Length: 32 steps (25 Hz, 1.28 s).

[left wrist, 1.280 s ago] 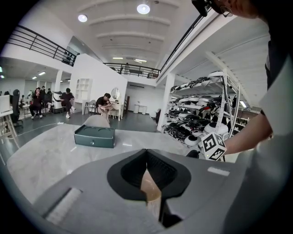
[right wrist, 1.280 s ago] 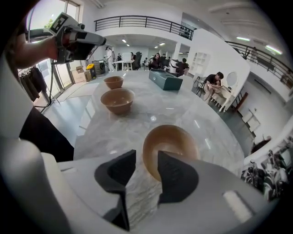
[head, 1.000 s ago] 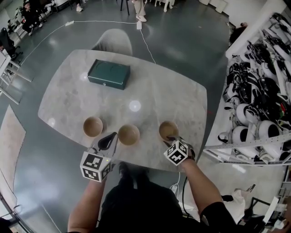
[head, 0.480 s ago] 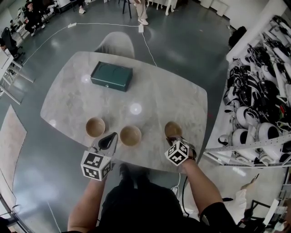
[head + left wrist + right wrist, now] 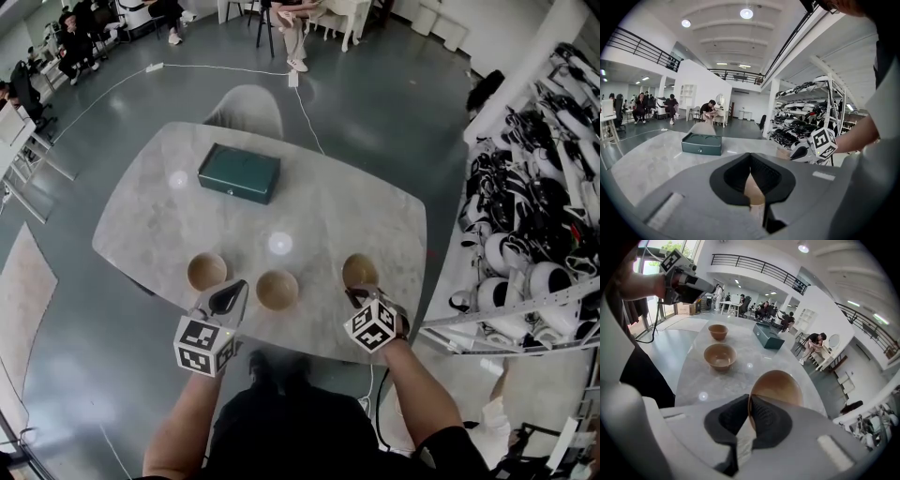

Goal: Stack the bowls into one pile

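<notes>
Three tan bowls are near the front edge of the marble table (image 5: 328, 206). The left bowl (image 5: 207, 271) and the middle bowl (image 5: 277, 290) rest on it. My right gripper (image 5: 356, 293) has just closed its jaws on the near rim of the right bowl (image 5: 359, 271). In the right gripper view that bowl (image 5: 780, 387) hangs tilted above the tabletop, its rim pinched at my right gripper (image 5: 749, 413). My left gripper (image 5: 228, 298) hovers shut between the left and middle bowls, holding nothing.
A dark green box (image 5: 239, 173) lies at the far side of the table, with a white chair (image 5: 246, 108) behind it. A rack of helmets and gear (image 5: 534, 216) stands close on the right. People sit in the far background.
The right gripper has closed on the right bowl's rim and lifted it off the table. The left gripper has barely shifted.
</notes>
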Tool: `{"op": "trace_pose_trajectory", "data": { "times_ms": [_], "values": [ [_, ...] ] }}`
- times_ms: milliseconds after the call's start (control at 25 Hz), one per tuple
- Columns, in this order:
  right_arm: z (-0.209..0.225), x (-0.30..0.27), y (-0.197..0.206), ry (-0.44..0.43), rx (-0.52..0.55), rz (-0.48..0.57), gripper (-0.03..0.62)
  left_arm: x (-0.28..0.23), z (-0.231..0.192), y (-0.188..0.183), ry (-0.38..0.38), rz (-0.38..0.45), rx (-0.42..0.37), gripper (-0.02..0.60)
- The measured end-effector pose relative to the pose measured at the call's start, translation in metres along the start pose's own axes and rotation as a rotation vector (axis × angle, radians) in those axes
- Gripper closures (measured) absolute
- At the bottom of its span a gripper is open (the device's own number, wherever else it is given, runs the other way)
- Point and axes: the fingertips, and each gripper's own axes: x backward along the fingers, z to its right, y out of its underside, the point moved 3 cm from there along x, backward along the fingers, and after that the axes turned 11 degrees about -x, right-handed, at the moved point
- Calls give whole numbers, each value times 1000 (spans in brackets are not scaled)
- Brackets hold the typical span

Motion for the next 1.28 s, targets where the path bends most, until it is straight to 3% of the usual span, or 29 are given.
{"op": "trace_pose_trajectory", "data": {
  "times_ms": [400,720,1280],
  "values": [
    [-56,15,-86,-15,81,98,577,42,-39,13,-26,37,9,571],
    [-116,22,-144,-50,164,110,577,84,-83,15,-57,71,-16,571],
    [-169,-34,-138,-215,300,-21,577,80,-95,38,-94,49,36,571]
  ]
}}
